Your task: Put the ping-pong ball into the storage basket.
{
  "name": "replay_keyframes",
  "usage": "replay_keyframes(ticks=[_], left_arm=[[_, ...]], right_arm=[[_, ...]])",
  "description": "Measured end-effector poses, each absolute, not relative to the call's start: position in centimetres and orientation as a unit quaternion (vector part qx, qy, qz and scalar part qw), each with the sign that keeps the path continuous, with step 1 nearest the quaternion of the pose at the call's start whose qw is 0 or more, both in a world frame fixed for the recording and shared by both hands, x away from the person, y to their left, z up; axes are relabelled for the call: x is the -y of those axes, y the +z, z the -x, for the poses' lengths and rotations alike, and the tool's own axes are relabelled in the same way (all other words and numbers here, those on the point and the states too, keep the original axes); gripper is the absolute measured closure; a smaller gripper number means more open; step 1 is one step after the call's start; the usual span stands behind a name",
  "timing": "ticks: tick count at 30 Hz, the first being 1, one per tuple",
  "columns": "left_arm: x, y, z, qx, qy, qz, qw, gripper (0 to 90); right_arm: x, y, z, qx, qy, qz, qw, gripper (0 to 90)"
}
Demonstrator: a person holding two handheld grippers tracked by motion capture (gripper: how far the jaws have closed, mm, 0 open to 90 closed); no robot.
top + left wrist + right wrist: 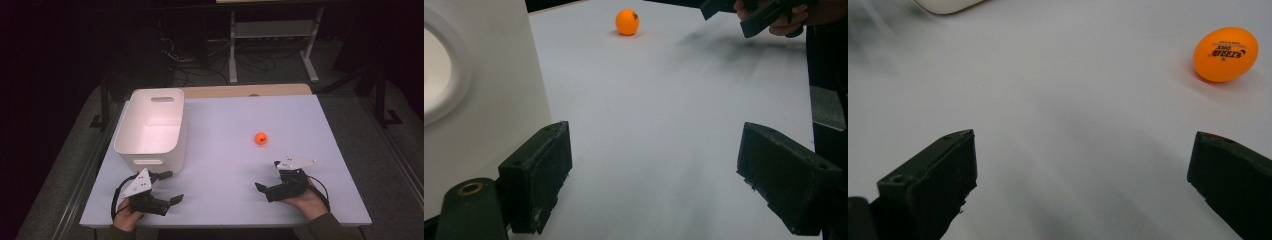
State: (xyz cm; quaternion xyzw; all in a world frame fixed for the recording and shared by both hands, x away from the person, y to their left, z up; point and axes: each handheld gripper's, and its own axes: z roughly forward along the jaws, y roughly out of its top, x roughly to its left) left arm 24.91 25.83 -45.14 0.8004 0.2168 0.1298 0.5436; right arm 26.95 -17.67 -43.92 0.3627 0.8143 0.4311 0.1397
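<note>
1. Bin, upper left of the high view: white, looks empty; nothing placed in it yet.
2. Left gripper, lower left: I hold it just below the bin, jaws spread wide, gripping nothing.
3. Table, centre: bare white top between my two grippers.
4. Ball, right of centre: orange, resting on the table, well apart from the bin and untouched.
5. Right gripper, lower right: near the ball, jaws wide apart and empty. I judge the work barely begun; pick-up and drop remain.
</note>
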Motion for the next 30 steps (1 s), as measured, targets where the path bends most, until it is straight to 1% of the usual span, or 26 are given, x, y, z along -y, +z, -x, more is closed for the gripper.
replay_keyframes(ticks=[13,30], left_arm=[[-25.8,-45.1,-24.9,-0.216,0.131,-0.800,0.544,14.1],[-25.8,-45.1,-24.9,-0.217,0.132,-0.799,0.545,14.1]], right_arm=[[17.5,-43.8,-27.5,-0.812,0.433,-0.362,0.146,0.0],[17.1,-43.9,-28.2,-0.814,0.435,-0.359,0.138,0.0]])
